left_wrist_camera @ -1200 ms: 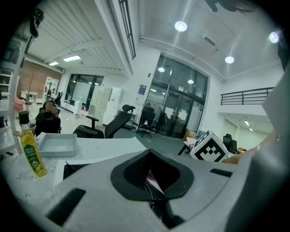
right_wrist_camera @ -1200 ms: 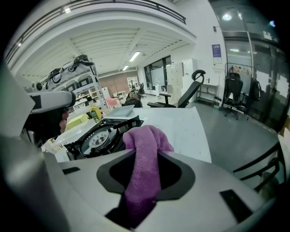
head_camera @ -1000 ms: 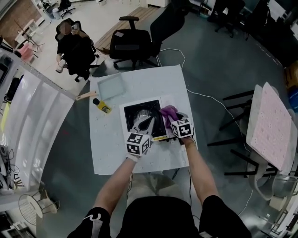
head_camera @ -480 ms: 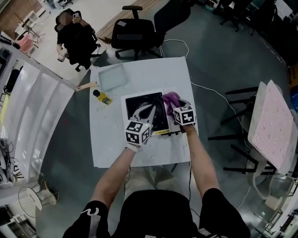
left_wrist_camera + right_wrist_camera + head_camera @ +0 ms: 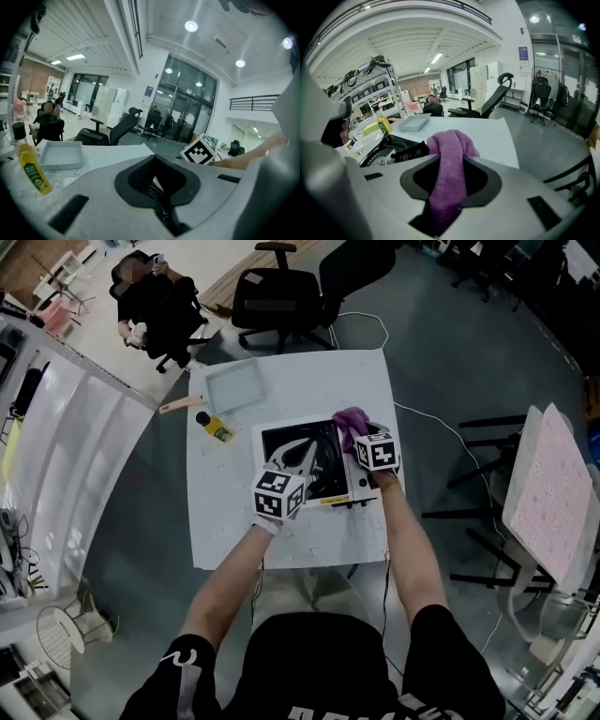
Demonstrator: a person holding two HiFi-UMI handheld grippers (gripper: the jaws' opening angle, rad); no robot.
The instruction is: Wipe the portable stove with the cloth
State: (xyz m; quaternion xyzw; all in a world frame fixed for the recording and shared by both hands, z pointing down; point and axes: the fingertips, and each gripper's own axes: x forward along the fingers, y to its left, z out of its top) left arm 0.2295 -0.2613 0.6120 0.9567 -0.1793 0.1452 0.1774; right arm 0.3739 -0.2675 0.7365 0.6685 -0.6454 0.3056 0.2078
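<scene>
The right gripper (image 5: 449,174) is clenched on a purple cloth (image 5: 451,149). A fold is pinched between the jaws, and the bunched end is pushed out beyond the tips. The left gripper (image 5: 157,186) is seen with its jaws drawn together and nothing caught between them.

In the head view the cloth is found at the far right of the portable stove (image 5: 286,444), where the black burner surface meets the pale side panel. Whether it is pressed onto the surface cannot be told. The left gripper's tips are held over the burner near the stove's middle, and contact there cannot be judged either.

The stove's long axis is laid left to right across the white table (image 5: 309,542), so most of its top lies to the left of the cloth and toward the person. The coming stroke is therefore judged to fall to the right hand, drawn leftward along that axis. A yellow bottle (image 5: 216,427) and a shallow tray (image 5: 230,387) are set beyond the stove's far left corner.
</scene>
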